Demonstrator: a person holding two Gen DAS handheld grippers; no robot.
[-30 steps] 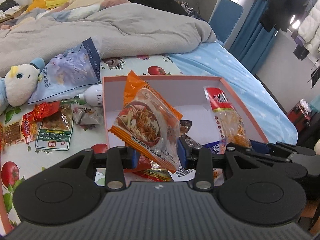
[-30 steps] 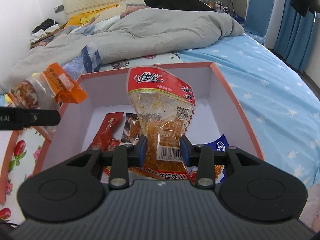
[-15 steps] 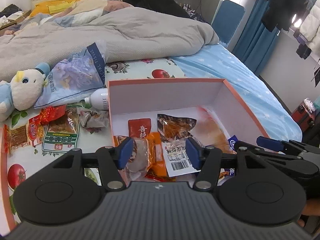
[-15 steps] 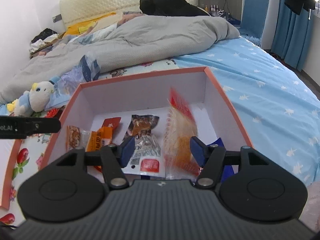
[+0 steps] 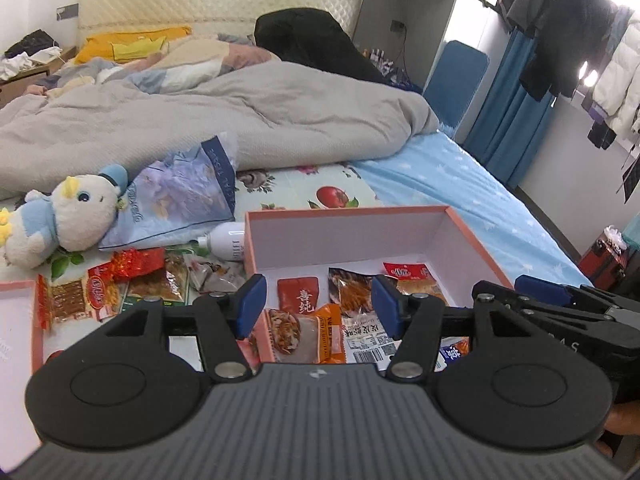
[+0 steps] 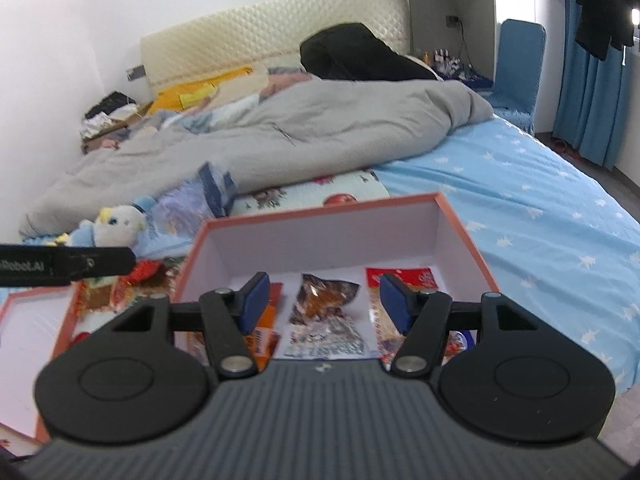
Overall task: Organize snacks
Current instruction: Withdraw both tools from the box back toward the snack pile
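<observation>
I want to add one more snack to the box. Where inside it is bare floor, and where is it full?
Inside the box, bare floor runs along the far wall, behind the red packet and brown packet. The near half is crowded: the orange packet and other wrappers overlap there. Left of the box, loose snacks lie packed together.

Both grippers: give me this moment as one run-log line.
left gripper: open, empty | right gripper: open, empty | orange packet, red-topped packet: in box | loose snacks: outside
</observation>
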